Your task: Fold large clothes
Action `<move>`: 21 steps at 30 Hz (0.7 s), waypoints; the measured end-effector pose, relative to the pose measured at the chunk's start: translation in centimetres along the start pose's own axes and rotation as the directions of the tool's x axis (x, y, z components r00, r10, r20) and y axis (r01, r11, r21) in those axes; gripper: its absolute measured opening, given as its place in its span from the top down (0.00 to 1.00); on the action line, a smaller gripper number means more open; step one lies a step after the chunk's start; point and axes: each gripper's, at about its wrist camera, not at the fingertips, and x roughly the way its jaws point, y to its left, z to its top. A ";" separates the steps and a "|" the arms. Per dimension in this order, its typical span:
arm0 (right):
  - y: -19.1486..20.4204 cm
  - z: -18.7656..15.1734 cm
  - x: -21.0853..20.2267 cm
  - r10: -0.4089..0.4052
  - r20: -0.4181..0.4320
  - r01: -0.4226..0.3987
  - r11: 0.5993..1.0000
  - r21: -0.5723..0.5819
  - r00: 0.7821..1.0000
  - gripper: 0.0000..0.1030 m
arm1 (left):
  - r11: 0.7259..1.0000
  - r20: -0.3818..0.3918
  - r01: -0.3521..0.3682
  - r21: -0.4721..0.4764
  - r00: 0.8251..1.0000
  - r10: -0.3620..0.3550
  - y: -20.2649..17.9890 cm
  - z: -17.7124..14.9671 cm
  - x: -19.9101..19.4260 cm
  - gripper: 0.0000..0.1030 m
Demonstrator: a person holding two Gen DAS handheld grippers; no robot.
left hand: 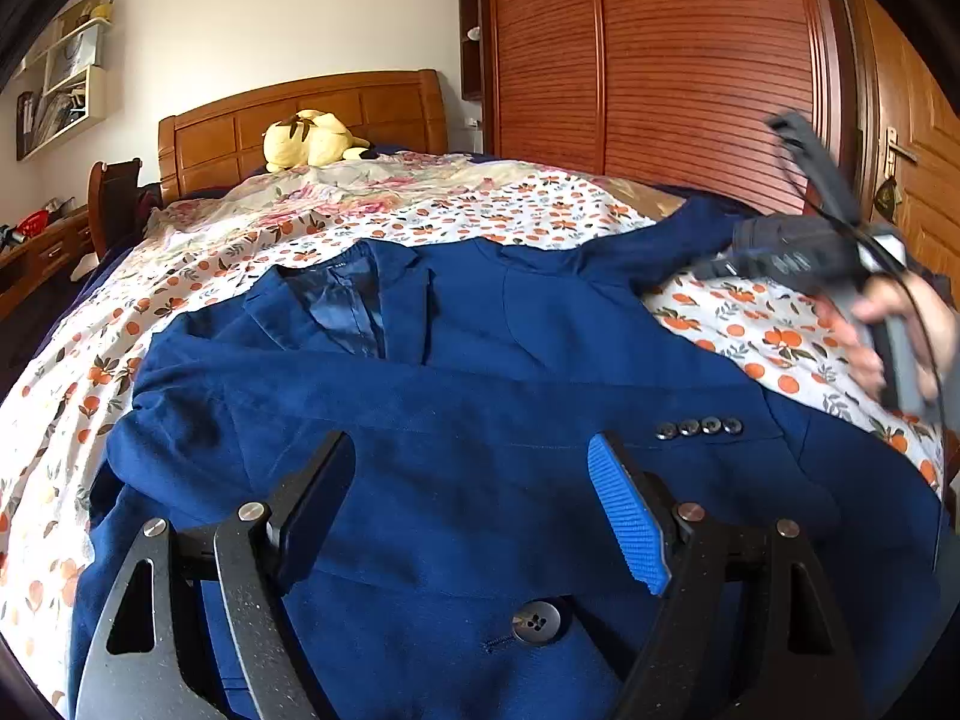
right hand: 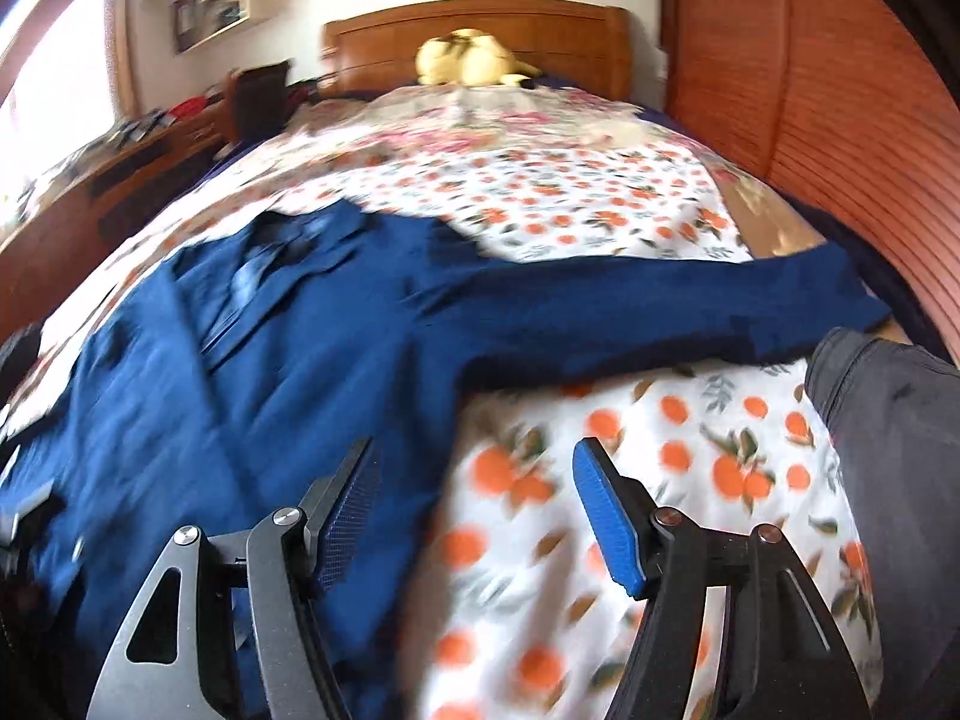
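Jacket (left hand: 480, 372) lies flat on your orange-print sheet (left hand: 540, 210). Your left gripper (left hand: 474, 504) hangs spread wide over its front, pinching nothing. Right of the jacket, one sleeve (right hand: 660, 312) reaches to the bed's edge. Your right gripper (right hand: 474, 510) is spread too, over bare sheet; that view is blurry.

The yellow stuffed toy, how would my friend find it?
Look at the wooden headboard at the far end of the bed. The stuffed toy lies slumped right against it, above the flowery cover. It is the only pale yellow, soft thing there.
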 end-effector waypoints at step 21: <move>-7.3 6.7 11.1 -0.104 -0.134 0.133 0.965 0.228 0.985 0.96 | 1.000 -0.020 0.007 0.021 1.000 -0.006 -0.6 -0.3 0.5 0.22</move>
